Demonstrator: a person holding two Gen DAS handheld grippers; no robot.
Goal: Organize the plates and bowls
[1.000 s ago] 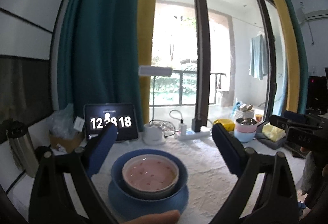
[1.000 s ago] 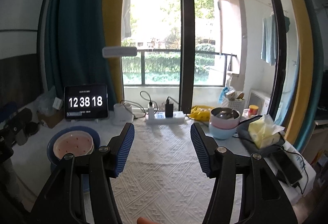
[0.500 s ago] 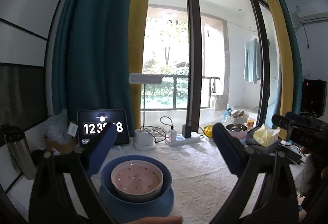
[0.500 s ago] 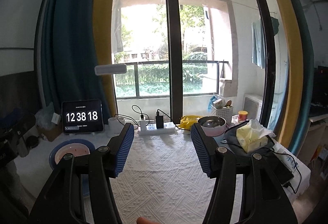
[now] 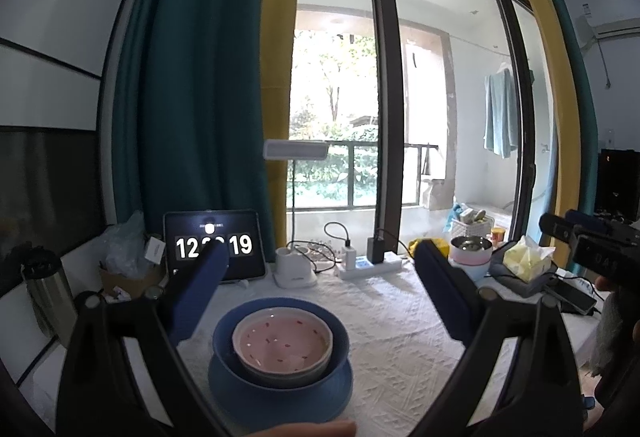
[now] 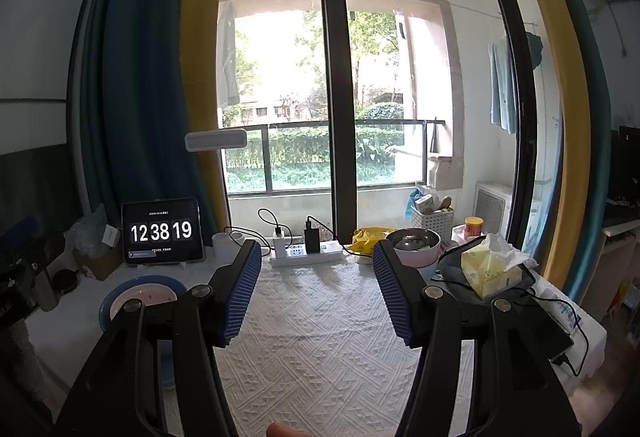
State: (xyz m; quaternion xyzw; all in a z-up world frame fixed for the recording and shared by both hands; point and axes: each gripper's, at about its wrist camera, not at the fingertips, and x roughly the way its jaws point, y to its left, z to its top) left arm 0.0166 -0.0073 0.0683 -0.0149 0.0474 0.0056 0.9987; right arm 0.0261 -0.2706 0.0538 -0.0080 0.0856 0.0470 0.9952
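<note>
A pink speckled bowl (image 5: 282, 341) sits nested in a blue bowl (image 5: 224, 347) on a blue plate (image 5: 280, 393), close in front of my left gripper (image 5: 320, 251). That gripper stands open above the stack and touches nothing. My right gripper (image 6: 316, 249) is open over the white tablecloth (image 6: 320, 317), with nothing between its blue pads. From the right wrist view the same stack (image 6: 140, 295) lies low at the left. A second stack, a metal bowl on a pink bowl on a blue one (image 6: 412, 247) (image 5: 470, 255), stands at the back right.
Along the window side stand a tablet clock (image 6: 160, 231), a white desk lamp (image 5: 294, 273) and a power strip with chargers (image 6: 308, 251). A yellow tissue pack (image 6: 490, 271), a phone and cables crowd the right edge. A steel flask (image 5: 50, 289) stands far left.
The right gripper drew back and rose a little, then held still, jaws unchanged. The left gripper's view shifted only slightly over the stack. The clock ticked on.
</note>
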